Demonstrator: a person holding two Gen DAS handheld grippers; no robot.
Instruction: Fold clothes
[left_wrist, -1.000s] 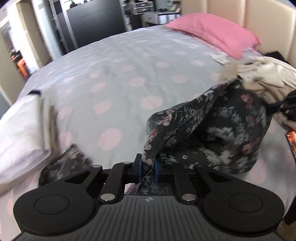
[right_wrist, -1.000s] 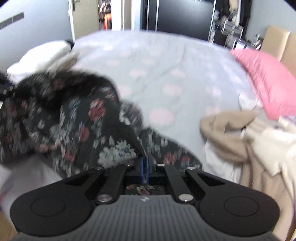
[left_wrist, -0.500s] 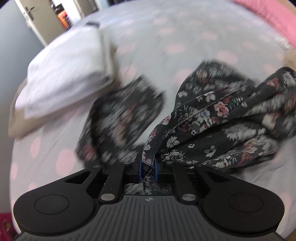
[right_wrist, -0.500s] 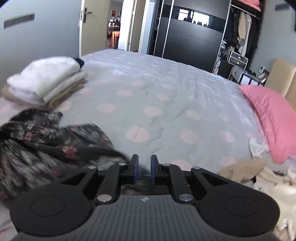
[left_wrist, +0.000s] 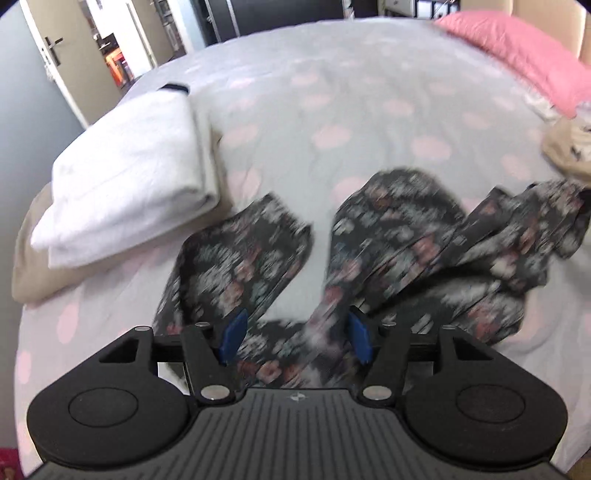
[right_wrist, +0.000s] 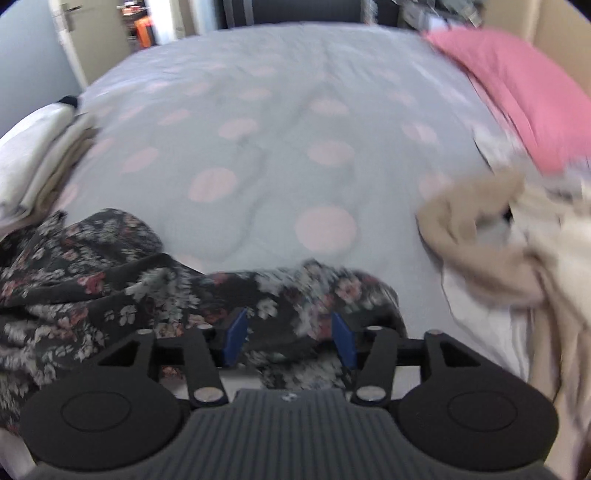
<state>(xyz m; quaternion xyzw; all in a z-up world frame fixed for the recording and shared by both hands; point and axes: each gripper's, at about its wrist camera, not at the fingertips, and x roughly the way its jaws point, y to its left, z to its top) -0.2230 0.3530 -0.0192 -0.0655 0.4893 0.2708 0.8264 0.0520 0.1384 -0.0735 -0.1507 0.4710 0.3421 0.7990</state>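
Note:
A dark floral garment (left_wrist: 417, 251) lies crumpled on the grey bedspread with pink dots (left_wrist: 332, 96). It also shows in the right wrist view (right_wrist: 110, 280). My left gripper (left_wrist: 295, 334) is open just above the garment's near part, with cloth lying between the blue pads but not pinched. My right gripper (right_wrist: 290, 336) is open too, over the garment's right end. Both views are motion-blurred.
A stack of folded white and beige clothes (left_wrist: 125, 177) sits at the left of the bed. A heap of unfolded beige and cream clothes (right_wrist: 517, 251) lies at the right. A pink pillow (right_wrist: 517, 88) lies at the head of the bed.
Both grippers have let go of the floral garment and opened wide. The garment has dropped onto the bed in a crumpled heap.

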